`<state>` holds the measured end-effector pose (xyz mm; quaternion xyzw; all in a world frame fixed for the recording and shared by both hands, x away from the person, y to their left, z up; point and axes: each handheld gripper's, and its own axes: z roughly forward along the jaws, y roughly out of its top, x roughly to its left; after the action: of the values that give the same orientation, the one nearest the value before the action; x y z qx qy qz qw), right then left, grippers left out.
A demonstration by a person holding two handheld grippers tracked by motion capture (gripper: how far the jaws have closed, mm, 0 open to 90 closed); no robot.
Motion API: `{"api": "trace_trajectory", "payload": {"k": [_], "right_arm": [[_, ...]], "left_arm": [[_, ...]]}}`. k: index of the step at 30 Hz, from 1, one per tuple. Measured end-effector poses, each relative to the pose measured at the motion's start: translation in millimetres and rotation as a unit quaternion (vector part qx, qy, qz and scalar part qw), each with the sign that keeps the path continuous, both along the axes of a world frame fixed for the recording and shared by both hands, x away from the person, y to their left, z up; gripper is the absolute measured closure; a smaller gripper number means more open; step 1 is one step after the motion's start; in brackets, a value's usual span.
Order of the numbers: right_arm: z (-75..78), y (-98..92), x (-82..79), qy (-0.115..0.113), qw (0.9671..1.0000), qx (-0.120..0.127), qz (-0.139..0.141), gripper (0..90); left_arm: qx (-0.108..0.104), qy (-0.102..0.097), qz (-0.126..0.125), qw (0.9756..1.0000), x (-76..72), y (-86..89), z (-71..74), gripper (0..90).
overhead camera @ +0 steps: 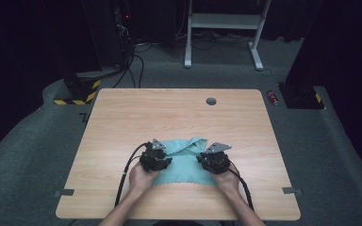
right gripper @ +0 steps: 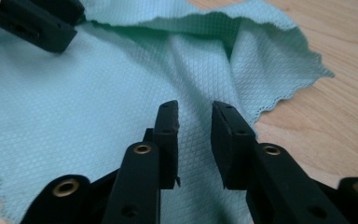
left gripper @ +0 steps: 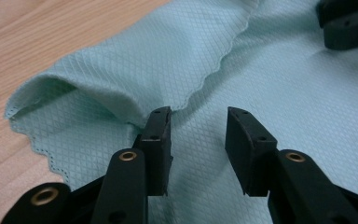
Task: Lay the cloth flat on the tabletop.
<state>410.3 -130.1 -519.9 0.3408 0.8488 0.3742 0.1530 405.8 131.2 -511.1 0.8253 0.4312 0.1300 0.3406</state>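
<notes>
Light wood-grain rectangular table carries one thin mint-green diamond-weave cloth with scalloped edges, lying near the person's edge, its far part folded loosely back over itself in soft ridges. Two black two-jaw grippers sit over it: the left gripper and the right gripper, each with jaws parted, nothing pinched between them, cloth just beneath.
</notes>
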Motion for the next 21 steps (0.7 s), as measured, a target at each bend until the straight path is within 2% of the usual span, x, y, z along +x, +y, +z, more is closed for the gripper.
{"api": "trace_trajectory", "payload": {"k": [2, 5, 6, 9, 11, 18, 21], "right_arm": [[-3.0, 0.6, -0.2, -0.004, 1.0, -0.002, 0.002, 68.2], [-3.3, 1.3, -1.8, -0.011, 0.9999, -0.007, 0.004, 66.2], [-3.2, 2.2, -3.3, -0.015, 0.9998, -0.012, 0.002, 64.5], [-3.4, 2.6, -3.9, -0.021, 0.9996, -0.016, 0.001, 63.6], [-3.4, 3.0, -4.4, -0.024, 0.9996, -0.018, 0.0, 63.6], [-3.3, 2.5, -4.0, -0.018, 0.9997, -0.015, -0.001, 63.5], [-3.3, 2.3, -3.8, -0.017, 0.9998, -0.014, -0.001, 63.5]], "left_arm": [[0.011, -0.001, 0.005, 0.9999, 3.7, -0.3, 1.0, 58.4], [0.01, -0.006, 0.008, 0.9999, 8.0, -1.9, 3.5, 56.7], [0.004, -0.013, 0.012, 0.9998, 11.4, -4.6, 6.8, 56.2], [0.01, -0.016, 0.008, 0.9998, 17.4, -9.8, 10.2, 55.5], [0.007, -0.018, 0.008, 0.9998, 20.0, -13.0, 10.3, 54.7], [0.02, -0.019, -0.009, 0.9996, 21.2, -22.6, 7.3, 51.4], [0.026, -0.026, -0.003, 0.9993, 23.0, -25.3, 7.3, 52.5]]}}
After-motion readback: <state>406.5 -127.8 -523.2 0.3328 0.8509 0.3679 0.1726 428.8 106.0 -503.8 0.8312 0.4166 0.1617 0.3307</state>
